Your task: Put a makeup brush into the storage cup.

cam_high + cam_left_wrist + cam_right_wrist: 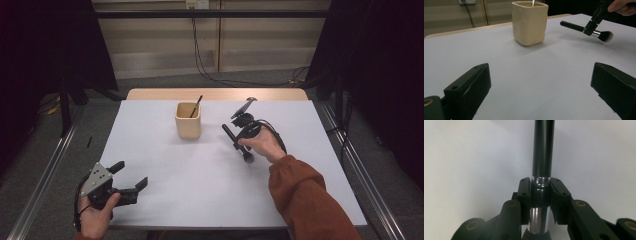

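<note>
A black makeup brush with a silver collar hangs a little above the white table, right of centre, its bristles toward the person. My right gripper is shut on it. In the right gripper view the pads squeeze the brush at its collar. The left gripper view shows that brush held level by the right gripper, its bristle tip low. A beige square cup stands at the table's middle back with a thin dark stick in it. My left gripper rests open at the front left corner.
In the left gripper view the cup stands ahead between the spread jaws, with bare table before it. Metal rails run along both sides of the table. Cables lie on the floor behind it.
</note>
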The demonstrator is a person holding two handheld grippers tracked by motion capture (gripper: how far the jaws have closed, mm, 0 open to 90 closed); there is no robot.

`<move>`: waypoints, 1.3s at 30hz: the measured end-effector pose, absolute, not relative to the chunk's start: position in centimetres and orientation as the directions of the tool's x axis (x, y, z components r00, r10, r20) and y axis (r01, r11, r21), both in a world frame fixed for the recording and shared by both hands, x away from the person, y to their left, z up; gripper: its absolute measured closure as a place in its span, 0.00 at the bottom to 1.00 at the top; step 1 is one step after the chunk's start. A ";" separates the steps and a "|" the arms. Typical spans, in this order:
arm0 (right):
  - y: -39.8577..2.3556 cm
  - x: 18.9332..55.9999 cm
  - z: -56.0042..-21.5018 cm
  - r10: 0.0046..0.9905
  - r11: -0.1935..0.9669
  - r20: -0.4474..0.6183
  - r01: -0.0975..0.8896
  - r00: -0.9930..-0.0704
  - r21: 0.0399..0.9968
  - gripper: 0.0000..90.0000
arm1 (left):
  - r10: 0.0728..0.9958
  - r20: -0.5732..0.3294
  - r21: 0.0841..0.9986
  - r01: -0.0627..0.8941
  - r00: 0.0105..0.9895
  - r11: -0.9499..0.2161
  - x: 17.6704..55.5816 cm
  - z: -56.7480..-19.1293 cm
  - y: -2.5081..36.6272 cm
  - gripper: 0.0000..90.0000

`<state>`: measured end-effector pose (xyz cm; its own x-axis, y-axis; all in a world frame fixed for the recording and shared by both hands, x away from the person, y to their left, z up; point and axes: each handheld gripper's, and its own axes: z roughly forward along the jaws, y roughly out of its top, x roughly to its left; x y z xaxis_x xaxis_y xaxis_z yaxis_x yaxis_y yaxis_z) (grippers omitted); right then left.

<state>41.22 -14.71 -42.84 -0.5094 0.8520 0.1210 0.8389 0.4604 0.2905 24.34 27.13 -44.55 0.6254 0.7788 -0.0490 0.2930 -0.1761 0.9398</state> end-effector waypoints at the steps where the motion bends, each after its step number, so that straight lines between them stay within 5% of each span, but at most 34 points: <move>1: -14.7 41.2 -42.8 0.852 0.460 0.121 0.839 -0.509 0.290 0.81 | 0.779 -0.049 0.940 0.293 0.625 -0.176 24.3 -44.5 27.1 0.03; 17: -16.7 40.2 -41.3 0.847 0.346 0.149 0.743 -0.510 0.572 0.81 | 0.797 -0.079 0.938 0.316 0.599 -0.144 24.3 -44.4 27.7 0.03; 39: -18.4 38.1 -41.1 0.784 0.207 0.202 0.555 -0.586 0.806 0.81 | 0.786 -0.073 0.941 0.304 0.614 -0.150 24.2 -44.1 27.4 0.04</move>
